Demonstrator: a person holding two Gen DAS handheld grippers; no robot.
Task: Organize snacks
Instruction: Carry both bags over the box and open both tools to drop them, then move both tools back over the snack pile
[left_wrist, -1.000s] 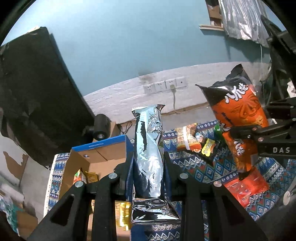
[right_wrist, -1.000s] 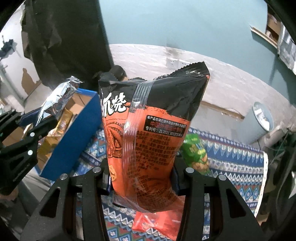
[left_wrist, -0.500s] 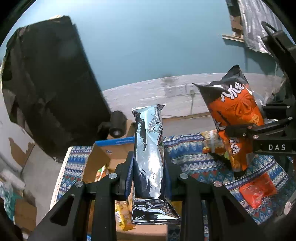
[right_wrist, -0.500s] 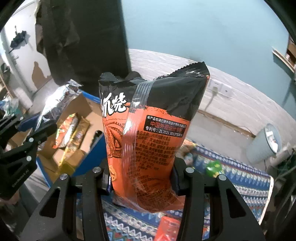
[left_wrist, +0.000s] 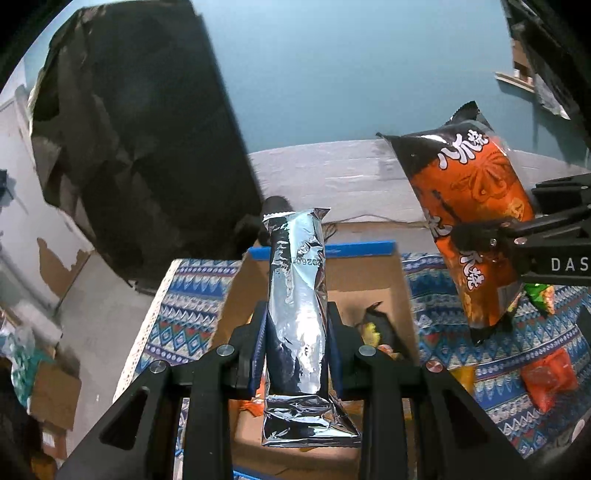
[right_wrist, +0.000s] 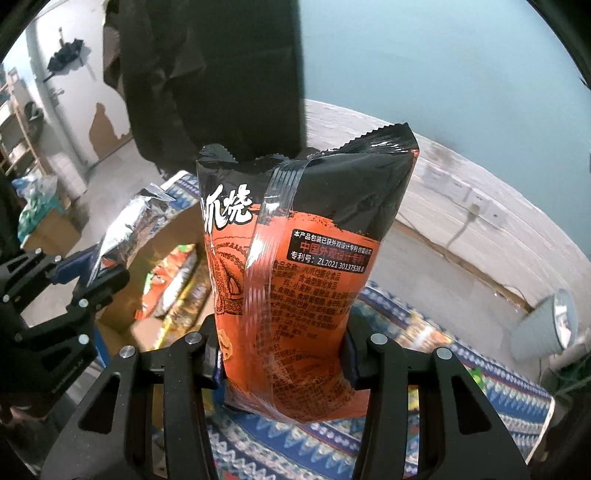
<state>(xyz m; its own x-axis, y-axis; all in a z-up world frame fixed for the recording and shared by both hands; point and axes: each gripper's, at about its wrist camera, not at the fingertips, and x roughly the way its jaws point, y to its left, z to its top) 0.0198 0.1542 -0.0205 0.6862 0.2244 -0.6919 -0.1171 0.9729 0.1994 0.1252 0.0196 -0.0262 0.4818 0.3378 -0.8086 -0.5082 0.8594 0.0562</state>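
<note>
Tall, narrow foil snack packet: mirror silver throughout, with dark reflections. Puffed plastic snack bag: black upper band, orange body, white brush characters, fine black print on the orange. Open cardboard box: plain brown inside, bright blue along the rim. Woven cloth covering the surface: blue ground with white, red and light-blue zigzag and diamond bands, white at its edge. Left tool and right tool: matte black with small silver screw heads. Wall: flat teal.
</note>
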